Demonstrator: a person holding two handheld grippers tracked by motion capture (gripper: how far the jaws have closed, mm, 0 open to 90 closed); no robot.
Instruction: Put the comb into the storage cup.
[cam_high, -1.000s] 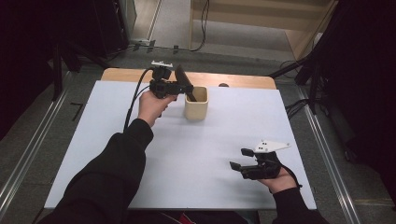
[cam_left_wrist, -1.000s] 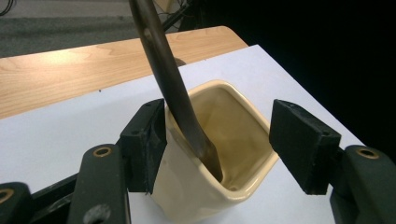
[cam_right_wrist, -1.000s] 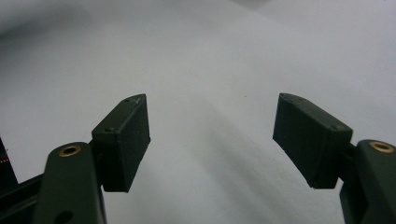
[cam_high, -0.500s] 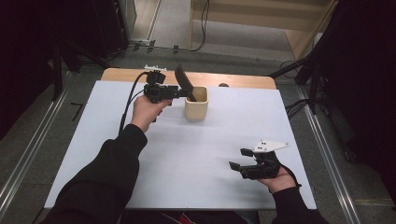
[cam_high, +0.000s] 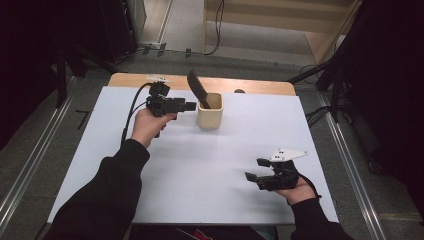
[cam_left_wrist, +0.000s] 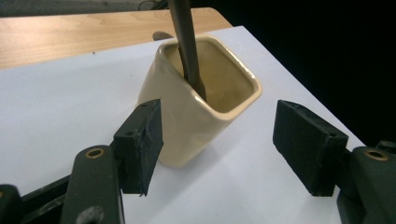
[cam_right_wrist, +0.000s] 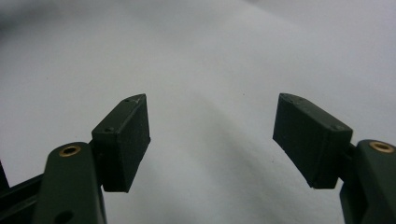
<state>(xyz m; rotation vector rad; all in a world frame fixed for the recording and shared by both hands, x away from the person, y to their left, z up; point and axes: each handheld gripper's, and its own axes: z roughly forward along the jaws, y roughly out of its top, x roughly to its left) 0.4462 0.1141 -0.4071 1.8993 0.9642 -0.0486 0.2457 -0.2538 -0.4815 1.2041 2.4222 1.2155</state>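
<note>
A cream square cup (cam_high: 210, 115) stands at the back middle of the white table top (cam_high: 200, 170). A dark flat utensil (cam_high: 196, 88) leans in it, its top tilted left. My left gripper (cam_high: 189, 106) is open just left of the cup, not touching it. In the left gripper view the cup (cam_left_wrist: 187, 126) sits between and beyond the spread jaws of the left gripper (cam_left_wrist: 218, 137), with the utensil's handle (cam_left_wrist: 183, 42) rising from it. My right gripper (cam_high: 254, 170) rests open near the front right; in its own view the right gripper (cam_right_wrist: 212, 135) holds nothing.
A strip of bare wood (cam_high: 260, 86) runs along the table's far edge, with a small dark object (cam_high: 239, 91) on it behind the cup. Metal rails (cam_high: 350, 165) flank the table. Cables lie on the floor beyond.
My left gripper has drawn back to the left and slightly towards the person, away from the cup. The utensil stays leaning in the cup. The right gripper has not moved.
</note>
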